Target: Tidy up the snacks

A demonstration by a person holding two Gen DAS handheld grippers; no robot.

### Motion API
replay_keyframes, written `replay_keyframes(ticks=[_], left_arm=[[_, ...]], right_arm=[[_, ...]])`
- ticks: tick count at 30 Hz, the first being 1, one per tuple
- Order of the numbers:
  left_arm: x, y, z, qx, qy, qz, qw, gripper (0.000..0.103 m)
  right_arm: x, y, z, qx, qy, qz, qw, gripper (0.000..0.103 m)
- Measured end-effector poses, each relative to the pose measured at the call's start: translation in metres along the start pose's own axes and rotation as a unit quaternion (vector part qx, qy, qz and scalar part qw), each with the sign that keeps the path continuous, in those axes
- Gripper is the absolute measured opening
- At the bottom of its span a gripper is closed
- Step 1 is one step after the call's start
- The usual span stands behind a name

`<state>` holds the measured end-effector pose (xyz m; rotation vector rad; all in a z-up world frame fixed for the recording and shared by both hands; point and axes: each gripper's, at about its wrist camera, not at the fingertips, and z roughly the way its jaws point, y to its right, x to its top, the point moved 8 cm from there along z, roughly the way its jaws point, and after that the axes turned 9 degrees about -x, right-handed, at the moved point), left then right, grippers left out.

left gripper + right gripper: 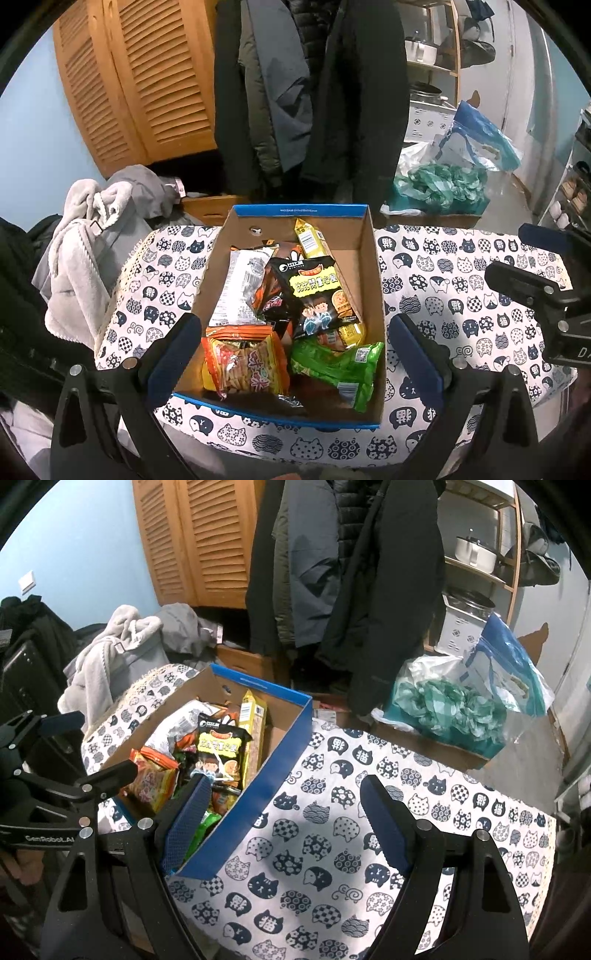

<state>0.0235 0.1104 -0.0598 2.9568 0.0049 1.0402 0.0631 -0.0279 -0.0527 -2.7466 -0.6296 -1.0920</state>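
A blue-rimmed cardboard box [369, 258] stands on a table covered with a cat-print cloth [461, 295]. It holds several snack packs: an orange pack [247, 362], a green pack [340, 365], a black pack [317, 291], a white pack [242, 288] and a yellow pack [310, 236]. My left gripper [295, 350] is open and empty, its fingers on either side of the box's near end. My right gripper [288, 819] is open and empty, straddling the box's blue right wall [258, 805]. The box and snacks also show in the right wrist view [218, 749].
Coats [314, 92] hang behind the table. A grey fleece pile [85, 240] lies at the left. Plastic bags [443, 181] sit on a cardboard box at the back right. Louvred wooden doors [140, 81] and a shelf with pots [476, 554] stand behind.
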Motion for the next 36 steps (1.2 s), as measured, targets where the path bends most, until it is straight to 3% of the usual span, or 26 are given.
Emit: replay_keyframes(ticks=[36], left_arm=[[-0.0056, -0.0053, 0.0018, 0.01, -0.001, 0.006, 0.9999, 0.102]], right_arm=[[0.0, 0.0004, 0.0007, -0.001, -0.001, -0.003, 1.0, 0.082]])
